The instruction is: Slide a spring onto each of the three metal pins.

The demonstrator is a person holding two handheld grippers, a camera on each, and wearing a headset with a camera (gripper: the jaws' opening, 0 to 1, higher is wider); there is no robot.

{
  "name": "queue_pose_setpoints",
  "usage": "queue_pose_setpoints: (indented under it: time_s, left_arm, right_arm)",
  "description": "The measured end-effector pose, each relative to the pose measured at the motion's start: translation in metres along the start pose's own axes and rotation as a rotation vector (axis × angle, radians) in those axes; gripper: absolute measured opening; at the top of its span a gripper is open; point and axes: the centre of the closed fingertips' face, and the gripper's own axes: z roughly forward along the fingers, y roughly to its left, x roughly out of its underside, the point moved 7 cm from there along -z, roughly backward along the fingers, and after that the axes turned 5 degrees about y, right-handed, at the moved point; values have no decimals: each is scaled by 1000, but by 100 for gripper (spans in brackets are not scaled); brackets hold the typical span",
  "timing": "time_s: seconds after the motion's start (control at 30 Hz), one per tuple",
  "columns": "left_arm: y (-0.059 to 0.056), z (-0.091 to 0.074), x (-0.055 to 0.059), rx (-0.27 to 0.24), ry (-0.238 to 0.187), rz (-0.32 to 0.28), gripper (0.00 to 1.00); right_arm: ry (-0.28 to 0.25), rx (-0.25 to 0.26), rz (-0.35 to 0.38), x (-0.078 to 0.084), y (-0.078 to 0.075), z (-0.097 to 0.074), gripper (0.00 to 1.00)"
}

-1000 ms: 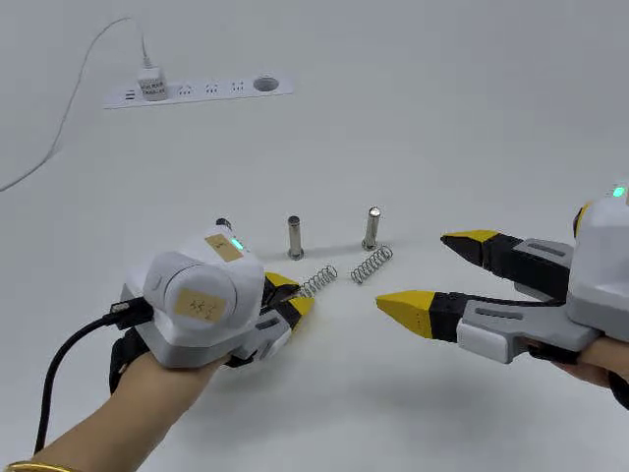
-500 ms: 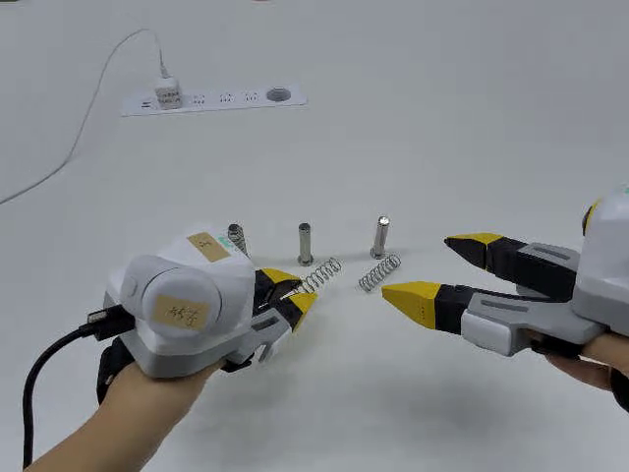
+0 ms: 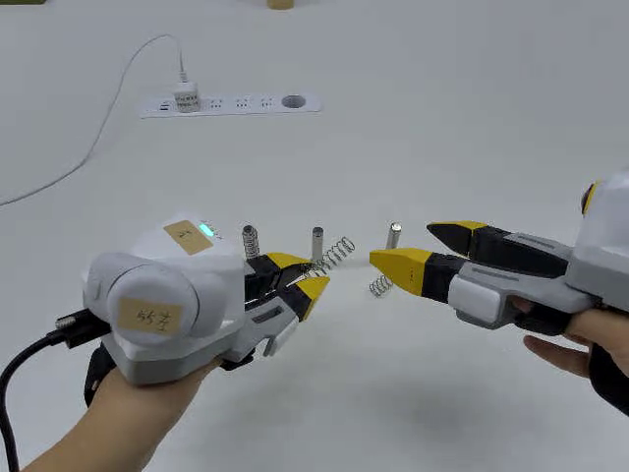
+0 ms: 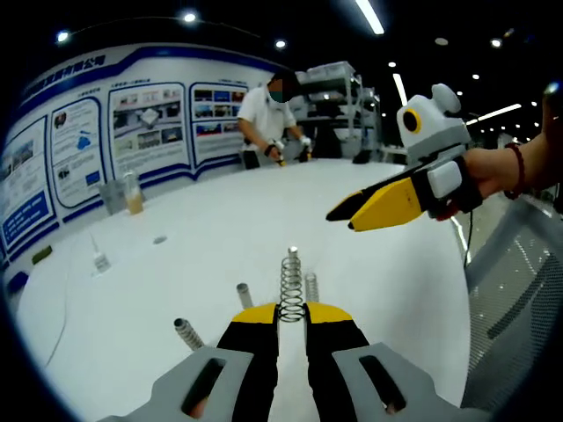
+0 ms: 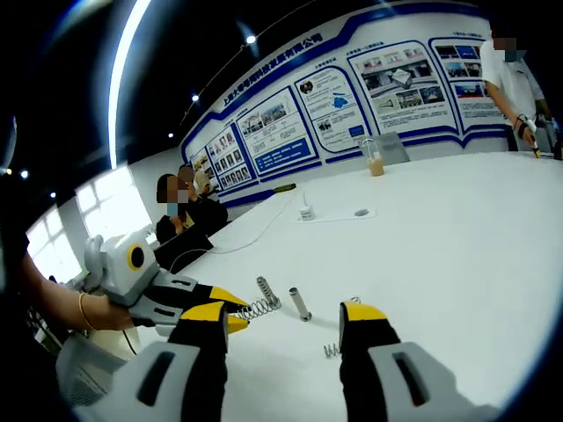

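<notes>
Align the held spring [image 3: 334, 253] with the bare middle pin [image 3: 317, 243], just ahead of the left tongs [image 3: 306, 274]. Tip the free end of the coil down over the pin head, then lower straight along the shaft. Avoid side pressure, likely to bend the coil or topple the pin. Grip only the last few turns, leaving the rest free to pass over the shaft. Release only once seated. Bring the right tongs [image 3: 405, 246] in to steady the coil if needed.

Note the left tongs pressed together on the near end of that spring, coil projecting forward, apparently clear of the bench [image 3: 442, 118]. Note the right tongs spread wide, holding nothing, hovering by the second bare pin [image 3: 393, 234], with a loose spring [image 3: 379, 285] lying on the bench just below their lower tip. Observe one spring already seated on the third pin [image 3: 251, 239], beside the left tongs.
</notes>
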Motion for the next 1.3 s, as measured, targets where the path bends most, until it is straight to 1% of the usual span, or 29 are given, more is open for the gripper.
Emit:
queue_pose_setpoints:
  time_s: [0.03, 0.07, 0.1, 0.23, 0.33, 0.43, 0.67, 0.8, 0.87, 1.13, 1.3]
  left_arm:
    - [-1, -1, -1, 0, -5, 9, 10]
    - [-2, -2, -2, -3, -10, 17, 10]
    - [-2, -3, -3, -3, -14, 22, 10]
    - [-4, -7, -6, -7, -31, 24, 10]
    - [-5, -10, -8, -7, -44, 27, 10]
    - [-4, -14, -10, -1, -61, 11, 10]
    - [-4, -23, -17, -9, -107, -8, 10]
    - [-4, -26, -21, -15, -131, -31, 10]
    - [-4, -27, -22, -15, -138, -35, 10]
    - [-6, -28, -23, -10, -151, -48, 10]
    - [-7, -29, -24, -5, -158, -61, 10]
  right_arm:
    - [-8, -2, 24, -1, 1, 2, 49]
    - [-23, -20, 58, -2, 2, 3, 48]
    - [-30, -25, 76, -3, 3, 5, 47]
    - [-27, -33, 79, -3, 6, 10, 46]
    - [-28, -51, 105, -2, 10, 13, 45]
    - [-34, -66, 128, -3, 13, 16, 43]
    - [-56, -135, 196, -7, 24, 24, 34]
    - [-64, -193, 279, -9, 33, 29, 31]
    - [-67, -206, 297, -9, 35, 30, 29]
    - [-80, -229, 351, -11, 37, 35, 25]
    - [-91, -231, 376, -12, 37, 35, 21]
